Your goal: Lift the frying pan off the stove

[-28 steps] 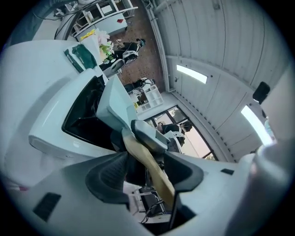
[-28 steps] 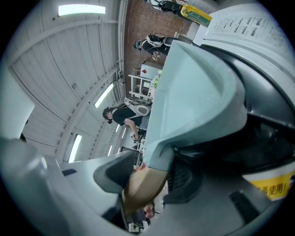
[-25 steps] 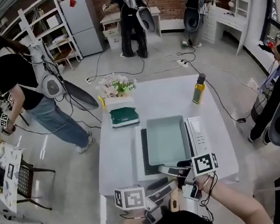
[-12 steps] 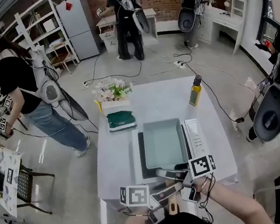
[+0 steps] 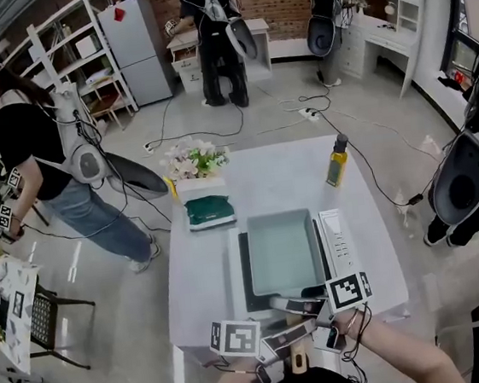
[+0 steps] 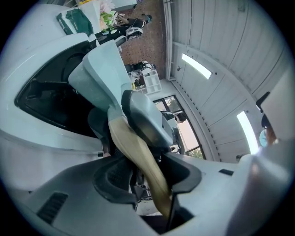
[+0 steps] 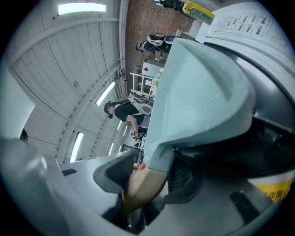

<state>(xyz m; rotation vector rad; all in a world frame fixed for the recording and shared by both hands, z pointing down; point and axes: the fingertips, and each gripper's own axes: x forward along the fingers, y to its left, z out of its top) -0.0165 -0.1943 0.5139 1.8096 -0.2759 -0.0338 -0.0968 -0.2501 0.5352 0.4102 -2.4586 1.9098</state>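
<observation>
- The pale green square pan point(image 5: 282, 250) sits on the black stove point(image 5: 246, 267) at the near middle of the white counter point(image 5: 280, 173), its wooden handle point(image 5: 298, 362) pointing toward the near edge.
- The right tool point(image 5: 288, 303) reaches in from the right, close to the pan's body. Its pads pinch the handle where the wood meets the pan.
- The left tool point(image 5: 305, 330) comes in from the left, nearer along the handle. Its jaws have just been closing and stand spread. The handle runs between them against one pad, with a gap at the other.
- On the far right of the counter stands a bottle point(image 5: 336, 160) of yellow oil.
- At the far left are flowers point(image 5: 193, 160), with a green cloth point(image 5: 207, 211) just nearer.
- Several people stand around the room beyond the counter.
</observation>
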